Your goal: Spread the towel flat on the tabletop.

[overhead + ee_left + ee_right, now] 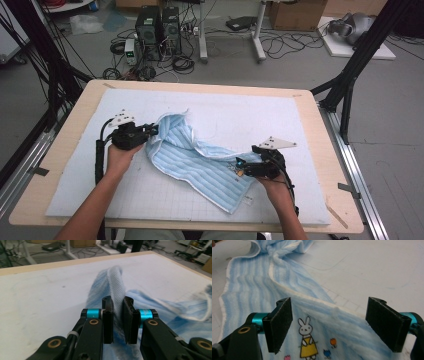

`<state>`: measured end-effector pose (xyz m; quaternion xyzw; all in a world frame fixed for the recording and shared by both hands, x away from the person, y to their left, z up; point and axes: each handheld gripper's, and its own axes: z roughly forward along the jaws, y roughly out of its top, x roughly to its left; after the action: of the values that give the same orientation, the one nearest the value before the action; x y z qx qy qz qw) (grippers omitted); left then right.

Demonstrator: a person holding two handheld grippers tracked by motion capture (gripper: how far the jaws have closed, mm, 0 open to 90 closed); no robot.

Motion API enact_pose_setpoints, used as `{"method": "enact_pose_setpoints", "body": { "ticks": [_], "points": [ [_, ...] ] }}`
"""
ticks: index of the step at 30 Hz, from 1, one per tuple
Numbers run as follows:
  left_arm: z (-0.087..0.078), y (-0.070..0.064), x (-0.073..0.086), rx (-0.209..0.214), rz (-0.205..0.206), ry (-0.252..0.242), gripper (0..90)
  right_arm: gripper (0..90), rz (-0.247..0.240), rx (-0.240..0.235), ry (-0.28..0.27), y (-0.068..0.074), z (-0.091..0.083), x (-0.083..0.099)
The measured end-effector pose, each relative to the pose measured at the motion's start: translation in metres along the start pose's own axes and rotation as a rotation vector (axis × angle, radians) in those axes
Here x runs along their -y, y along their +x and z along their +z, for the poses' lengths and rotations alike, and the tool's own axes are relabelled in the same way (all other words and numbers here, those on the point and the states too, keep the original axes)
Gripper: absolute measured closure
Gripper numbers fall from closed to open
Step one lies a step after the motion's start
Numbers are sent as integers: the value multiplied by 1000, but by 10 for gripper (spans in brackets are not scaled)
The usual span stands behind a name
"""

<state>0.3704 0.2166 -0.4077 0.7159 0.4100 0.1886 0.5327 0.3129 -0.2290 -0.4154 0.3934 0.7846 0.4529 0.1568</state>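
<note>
blue striped towel [200, 162] in left hand-held gripper [117, 315]

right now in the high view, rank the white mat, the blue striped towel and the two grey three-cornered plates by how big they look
1. White mat, largest by far.
2. Blue striped towel.
3. The grey three-cornered plates, smallest: the right gripper's plate looks slightly bigger than the left gripper's plate, but they are too alike to rank.

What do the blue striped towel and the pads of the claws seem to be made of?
The towel looks like soft terry cloth, probably cotton: fuzzy matte pile, pale blue and white stripes, a woven cream hem, and a printed rabbit. The pads of the right claw look like black foam or rubber, matte and finely grained. The left claw pinches a fold between similar dark pads.
</note>
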Motion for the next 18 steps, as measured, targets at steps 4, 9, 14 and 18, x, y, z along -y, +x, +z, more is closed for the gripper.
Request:
{"method": "enact_pose_setpoints", "body": {
  "ticks": [4, 9, 14, 18],
  "points": [
    [-11, 17, 8, -39, -24, 1, 794, 210, -37, -13, 21, 8, 13, -8],
    [-18, 29, 20, -76, -43, 5, 789, 251, -85, -31, 54, 20, 31, -20],
    [-22, 35, 24, -97, -48, 10, 789, 312, -117, -71, 85, 32, 51, -31],
    [-23, 37, 24, -100, -52, -1, 789, 407, -140, -116, 103, 40, 66, -38]
  ]
}}
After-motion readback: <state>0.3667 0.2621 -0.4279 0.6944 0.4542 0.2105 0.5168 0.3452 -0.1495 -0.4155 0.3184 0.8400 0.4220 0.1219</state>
